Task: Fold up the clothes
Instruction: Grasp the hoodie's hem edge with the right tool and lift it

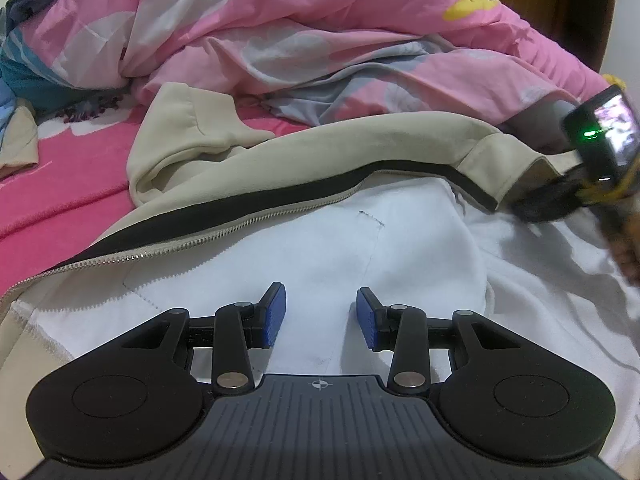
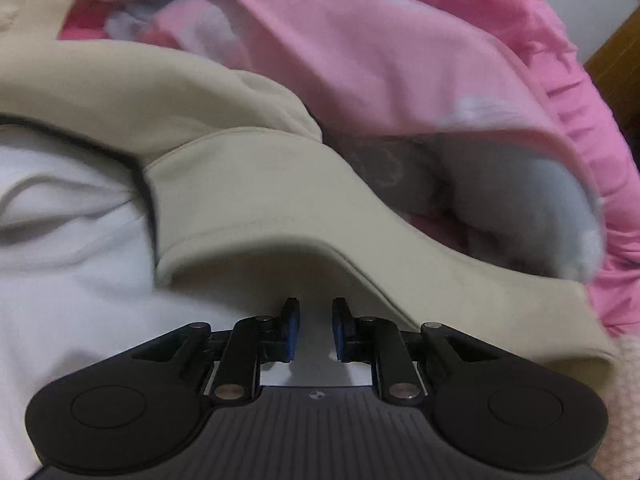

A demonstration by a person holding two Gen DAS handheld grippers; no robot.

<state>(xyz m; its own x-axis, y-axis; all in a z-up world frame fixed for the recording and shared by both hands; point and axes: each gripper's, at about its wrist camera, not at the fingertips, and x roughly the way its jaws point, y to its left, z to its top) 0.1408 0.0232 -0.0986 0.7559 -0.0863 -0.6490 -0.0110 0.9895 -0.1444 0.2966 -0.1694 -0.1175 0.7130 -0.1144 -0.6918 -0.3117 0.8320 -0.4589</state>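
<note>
- Beige zip jacket (image 1: 304,148) spread open on bed, white lining (image 1: 328,248) facing up; zipper (image 1: 192,242) and dark placket running diagonally across left wrist view.
- Rumpled pink quilt (image 1: 280,20) heaped just behind jacket, touching its far edge; bright pink sheet (image 1: 60,188) at left.
- Left gripper (image 1: 321,318) low over white lining, blue pads (image 1: 274,320) partly apart, nothing between them; contact with lining not discernible.
- Right gripper (image 2: 316,330) pointing at curled beige hem (image 2: 248,216) of jacket, jaws narrowly parted, no fabric pinched; white lining visible in gap.
- Right wrist view blurred.
- Second tool's camera unit with green light (image 1: 600,136) at jacket's right corner, blurred hand (image 1: 624,252) below it.
</note>
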